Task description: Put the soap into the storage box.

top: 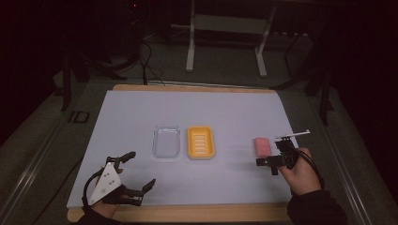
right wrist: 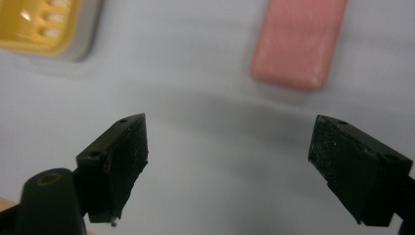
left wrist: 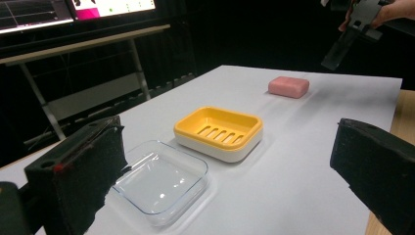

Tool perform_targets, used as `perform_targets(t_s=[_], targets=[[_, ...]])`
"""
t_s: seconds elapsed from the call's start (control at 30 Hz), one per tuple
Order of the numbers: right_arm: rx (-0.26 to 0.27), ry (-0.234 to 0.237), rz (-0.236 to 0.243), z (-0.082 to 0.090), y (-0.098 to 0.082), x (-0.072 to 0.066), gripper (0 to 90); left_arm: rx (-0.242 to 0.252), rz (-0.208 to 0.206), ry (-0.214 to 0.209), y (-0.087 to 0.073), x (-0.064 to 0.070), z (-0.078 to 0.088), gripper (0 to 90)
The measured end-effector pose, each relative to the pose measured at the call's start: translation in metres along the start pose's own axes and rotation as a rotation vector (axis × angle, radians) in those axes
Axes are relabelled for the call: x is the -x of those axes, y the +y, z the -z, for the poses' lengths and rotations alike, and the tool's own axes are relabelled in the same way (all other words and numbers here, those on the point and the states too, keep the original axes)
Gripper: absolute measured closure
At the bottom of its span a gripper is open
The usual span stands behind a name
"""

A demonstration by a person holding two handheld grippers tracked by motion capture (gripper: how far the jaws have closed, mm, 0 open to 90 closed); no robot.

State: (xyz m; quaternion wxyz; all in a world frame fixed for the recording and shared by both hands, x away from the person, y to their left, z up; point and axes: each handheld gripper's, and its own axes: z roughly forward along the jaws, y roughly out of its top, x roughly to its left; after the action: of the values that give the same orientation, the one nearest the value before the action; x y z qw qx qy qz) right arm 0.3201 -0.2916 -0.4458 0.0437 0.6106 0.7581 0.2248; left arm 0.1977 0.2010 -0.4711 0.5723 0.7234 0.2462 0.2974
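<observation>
A pink soap bar (top: 263,146) lies flat on the white sheet, right of a yellow slotted soap dish (top: 201,142) that holds nothing. My right gripper (top: 274,152) hovers over the sheet just on the near side of the bar, pointing down, open. In the right gripper view its jaws (right wrist: 235,156) stand wide apart with nothing between them; the soap (right wrist: 296,41) lies beyond them and the dish corner (right wrist: 41,24) at upper left. My left gripper (top: 139,169) rests open near the front left edge. The left gripper view shows the dish (left wrist: 219,132) and soap (left wrist: 288,86) ahead.
A clear shallow plastic tray (top: 166,141) sits just left of the yellow dish, also seen close to my left jaw (left wrist: 159,181). The white sheet (top: 225,112) covers a wooden tabletop. Table legs and cables stand on the dark floor beyond the far edge.
</observation>
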Motion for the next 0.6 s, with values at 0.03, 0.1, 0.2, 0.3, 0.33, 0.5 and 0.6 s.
perform_targets(t_s=[0.03, 0.1, 0.2, 0.3, 0.33, 0.5, 0.6], targets=[[-0.019, -0.006, -0.016, -0.001, 0.0, 0.0, 15.6, -0.001, 0.001, 0.0, 0.0, 0.0, 0.0, 0.6], [-0.082, -0.033, -0.054, -0.003, 0.001, -0.001, 17.5, -0.002, 0.0, 0.0, 0.0, 0.0, 0.0, 0.6], [-0.121, -0.038, -0.082, -0.004, 0.003, -0.002, 19.7, -0.003, 0.0, -0.001, 0.0, 0.0, 0.0, 0.6], [-0.167, -0.042, -0.118, -0.005, 0.005, -0.003, 19.6, -0.004, 0.001, -0.001, 0.0, 0.0, 0.0, 0.6], [-0.188, -0.05, -0.126, -0.006, 0.005, -0.003, 19.7, -0.004, 0.001, -0.001, 0.0, 0.0, 0.0, 0.6], [-0.283, -0.089, -0.152, -0.011, 0.004, -0.004, 20.7, -0.003, 0.002, -0.002, 0.0, 0.0, 0.0, 0.6], [-0.32, -0.106, -0.16, -0.014, 0.005, -0.004, 22.8, -0.003, 0.002, -0.002, 0.0, 0.0, 0.0, 0.6]])
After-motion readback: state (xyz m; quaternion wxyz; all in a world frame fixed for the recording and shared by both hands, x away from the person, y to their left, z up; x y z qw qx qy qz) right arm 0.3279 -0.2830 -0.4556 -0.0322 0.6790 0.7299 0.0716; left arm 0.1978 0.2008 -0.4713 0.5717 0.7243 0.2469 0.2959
